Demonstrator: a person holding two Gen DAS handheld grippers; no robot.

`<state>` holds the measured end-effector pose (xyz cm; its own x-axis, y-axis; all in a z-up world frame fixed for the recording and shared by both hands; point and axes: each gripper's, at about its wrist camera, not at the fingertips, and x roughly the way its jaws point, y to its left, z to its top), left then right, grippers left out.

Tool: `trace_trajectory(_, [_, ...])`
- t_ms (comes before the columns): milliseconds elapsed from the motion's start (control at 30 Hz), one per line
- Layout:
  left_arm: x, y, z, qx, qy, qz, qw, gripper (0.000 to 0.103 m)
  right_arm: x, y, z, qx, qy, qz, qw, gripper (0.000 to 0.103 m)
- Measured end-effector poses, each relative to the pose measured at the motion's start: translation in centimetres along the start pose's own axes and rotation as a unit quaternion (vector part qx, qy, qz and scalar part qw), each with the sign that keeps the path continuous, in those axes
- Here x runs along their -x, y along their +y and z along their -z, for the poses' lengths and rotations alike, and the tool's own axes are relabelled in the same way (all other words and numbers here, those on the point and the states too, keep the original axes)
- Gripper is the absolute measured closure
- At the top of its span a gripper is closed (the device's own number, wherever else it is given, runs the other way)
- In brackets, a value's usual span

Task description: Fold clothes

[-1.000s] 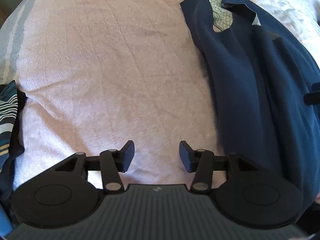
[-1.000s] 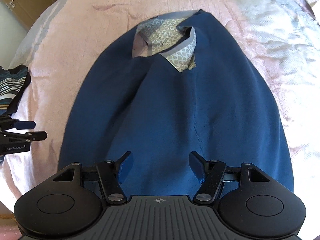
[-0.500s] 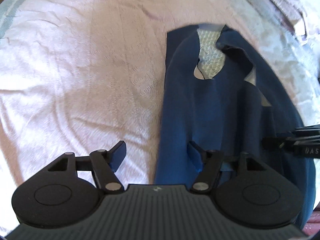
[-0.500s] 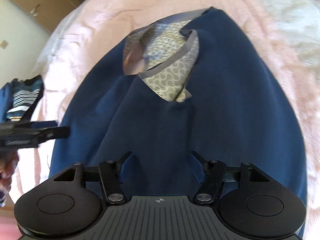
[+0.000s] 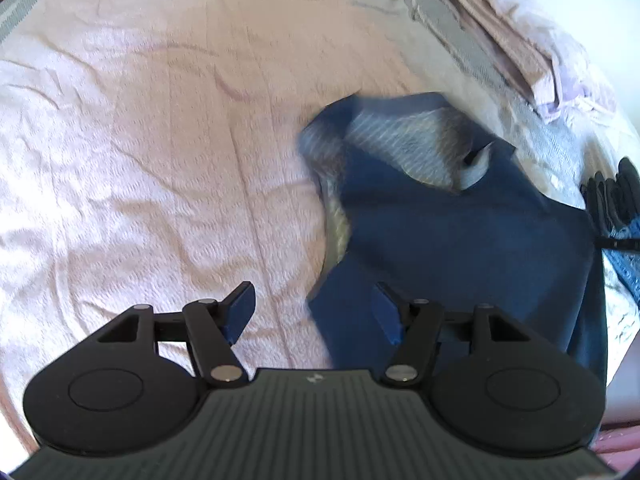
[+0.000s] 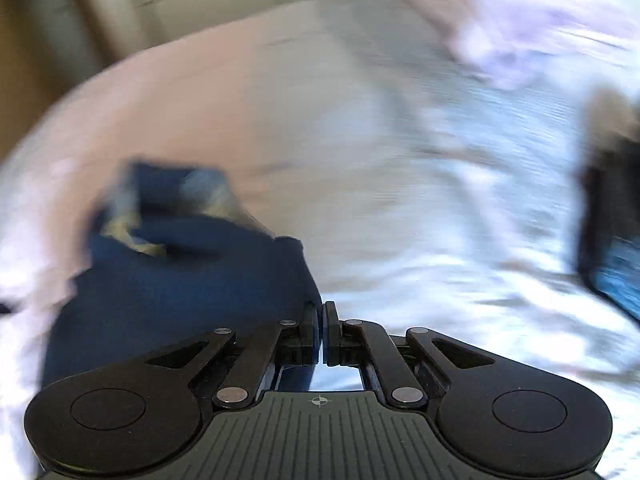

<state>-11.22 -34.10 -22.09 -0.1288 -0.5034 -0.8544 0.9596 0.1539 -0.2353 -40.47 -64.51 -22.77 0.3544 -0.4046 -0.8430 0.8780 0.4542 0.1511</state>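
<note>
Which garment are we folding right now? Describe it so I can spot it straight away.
Look at the pink quilted bedspread covering the bed. The navy blue top lies on it, just ahead of the open left claw. Its pale patterned lining shows at the neck, which the blue knit piece at the edge lacks.

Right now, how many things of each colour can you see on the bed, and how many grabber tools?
Dark blue garment: 1
Pink blanket: 1
Black hand-held grippers, left hand-held gripper and right hand-held gripper: 2
Total: 4
</note>
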Motion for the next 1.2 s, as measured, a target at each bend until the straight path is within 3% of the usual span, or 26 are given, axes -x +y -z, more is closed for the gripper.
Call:
trace_trajectory(133, [-1.5, -0.9, 1.6, -0.005, 0.029, 0.018, 0.9994, 0.043, -0.6, -0.9, -0.1, -0.009, -0.005, 0.054, 0.998, 0.103])
trace_trajectory(267, [-3.1, -1.8, 3.3, -0.011, 0.055, 0.02, 0.9982, 0.043, 0.2, 1.0, 1.8, 0.009, 0.002, 0.036, 0.999, 0.1])
trace_trajectory(333, [-4.0, -2.1, 4.1, -0.013, 0.069, 0.015, 0.9974, 0.047, 0.3, 1.2, 2.9, 0.006, 0.015, 0.026, 1.0, 0.088])
trace_trajectory(367, [-4.4, -2.2, 4.5, -0.015, 0.077, 0.017, 0.9968, 0.05, 0.4, 1.2, 3.7, 0.003, 0.024, 0.021, 0.999, 0.065])
trace_trajectory(400, [-4.8, -2.5, 4.9, -0.018, 0.083, 0.022, 0.9961, 0.063, 0.6, 1.3, 4.7, -0.003, 0.033, 0.017, 0.999, 0.039])
trace_trajectory(433, [-5.0, -2.8, 5.1, -0.022, 0.087, 0.028, 0.9956, 0.08, 0.8, 1.4, 5.8, -0.009, 0.041, 0.013, 0.999, 0.034])
trace_trajectory(500, [-5.1, -3.3, 5.4, -0.029, 0.088, 0.034, 0.9951, 0.101, 0.9, 0.9, 7.8, -0.019, 0.06, -0.001, 0.998, 0.034])
trace_trajectory(533, [-4.8, -3.5, 5.3, -0.03, 0.083, 0.029, 0.9956, 0.103, 1.0, 0.8, 8.6, -0.022, 0.074, -0.002, 0.997, 0.034])
trace_trajectory(700, [-0.8, -1.6, 3.4, -0.032, 0.027, 0.009, 0.9991, 0.102, 1.9, -0.1, 11.9, -0.06, 0.105, -0.032, 0.992, 0.034])
trace_trajectory(767, [-0.2, -0.2, 3.0, -0.027, 0.018, -0.039, 0.9987, 0.103, 1.9, 0.2, 12.6, -0.055, 0.112, -0.052, 0.991, 0.034])
trace_trajectory(833, [0.0, 2.0, 2.7, 0.017, 0.021, -0.06, 0.9979, 0.103, 1.9, 0.6, 13.1, -0.045, 0.117, -0.065, 0.99, 0.034])
trace_trajectory(900, [0.9, 2.9, 3.4, 0.046, 0.019, -0.053, 0.9974, 0.101, 1.6, 0.8, 13.4, -0.043, 0.123, -0.073, 0.989, 0.034])
trace_trajectory(967, [2.0, 1.9, 5.0, 0.036, 0.014, -0.037, 0.9986, 0.095, 1.8, 0.8, 13.8, -0.043, 0.125, -0.081, 0.988, 0.034])
trace_trajectory(1033, [2.3, 0.2, 6.9, 0.034, 0.036, -0.011, 0.9987, 0.076, 2.1, 0.6, 14.2, -0.041, 0.13, -0.084, 0.987, 0.034])
trace_trajectory(1200, [2.5, -4.0, 12.9, 0.028, 0.096, 0.057, 0.9934, 0.069, 3.5, -0.1, 16.4, -0.039, 0.143, -0.075, 0.986, 0.034])
